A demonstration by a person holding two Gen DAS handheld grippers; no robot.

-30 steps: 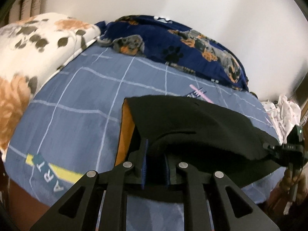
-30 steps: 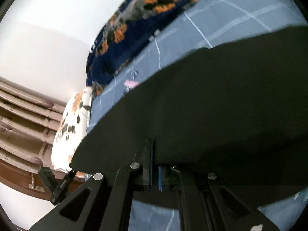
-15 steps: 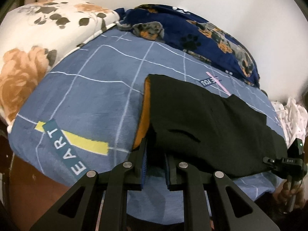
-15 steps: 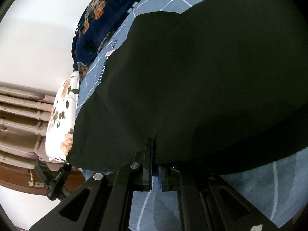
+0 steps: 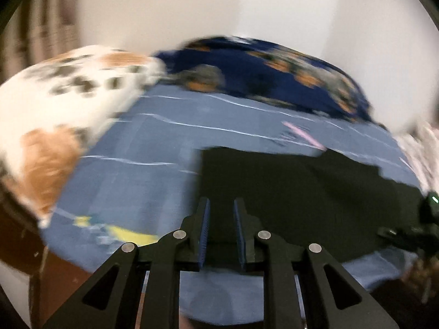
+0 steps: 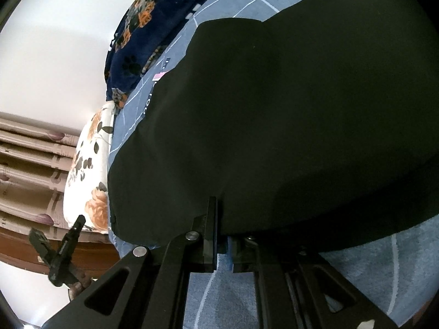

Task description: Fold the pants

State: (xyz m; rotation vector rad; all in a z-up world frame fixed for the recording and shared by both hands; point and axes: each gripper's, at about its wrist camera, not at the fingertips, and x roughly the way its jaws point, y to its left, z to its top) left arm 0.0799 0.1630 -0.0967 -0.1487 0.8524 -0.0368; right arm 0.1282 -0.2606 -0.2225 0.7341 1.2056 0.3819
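We had the blue bedsheet point(image 5: 153, 186) filling mid-frame, black pants point(image 5: 315, 192) flat centre-right, long axis running L-R. Left gripper point(image 5: 221, 233) had just been opening, nothing between pads; right gripper point(image 6: 222, 246) clamped on the near pants edge.

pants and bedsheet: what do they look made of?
Pants: black, matte woven cloth by the look, smooth with no sheen; it drapes softly over the bed. Fibre unclear. Bedsheet: blue printed cloth, probably cotton-like; a fine weave texture shows up close, with white grid lines.

Black tongs point(image 5: 221, 230), blue pads point(image 5: 205, 233), silver rivets.
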